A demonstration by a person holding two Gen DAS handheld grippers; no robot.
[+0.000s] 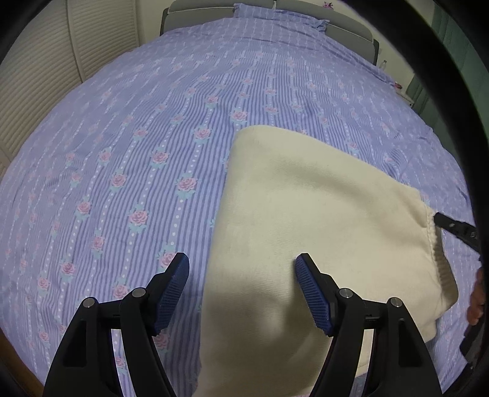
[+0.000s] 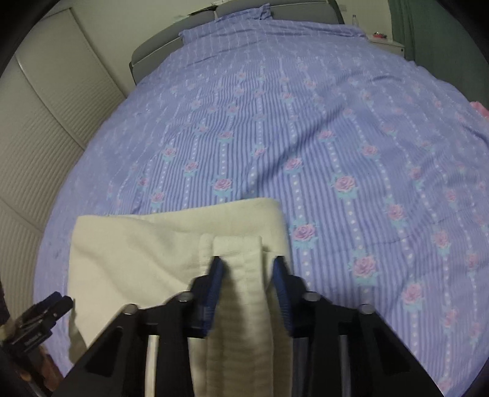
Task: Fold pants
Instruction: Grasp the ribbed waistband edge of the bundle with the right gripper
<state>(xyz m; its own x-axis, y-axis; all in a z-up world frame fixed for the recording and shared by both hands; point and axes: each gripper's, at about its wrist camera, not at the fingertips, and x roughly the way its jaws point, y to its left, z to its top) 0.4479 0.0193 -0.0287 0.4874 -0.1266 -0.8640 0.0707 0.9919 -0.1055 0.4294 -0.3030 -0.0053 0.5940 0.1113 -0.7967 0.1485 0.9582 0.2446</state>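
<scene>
Cream pants (image 1: 311, 220) lie folded on a blue floral bedspread (image 1: 137, 146). My left gripper (image 1: 241, 274) is open and empty, just above the pants' left edge. In the right wrist view the pants (image 2: 146, 244) lie at lower left. My right gripper (image 2: 247, 268) has its jaws partly apart around the ribbed waistband (image 2: 238, 274), which runs between the blue pads; motion blur hides whether they pinch it. The right gripper's tip (image 1: 455, 229) shows at the waistband edge in the left wrist view. The left gripper (image 2: 45, 311) shows at far left in the right wrist view.
The bedspread (image 2: 336, 137) covers the whole bed. A grey headboard (image 1: 201, 12) and pillows stand at the far end. Slatted wardrobe doors (image 1: 36, 76) run along the left. A nightstand with a bottle (image 2: 385, 39) stands at the far right.
</scene>
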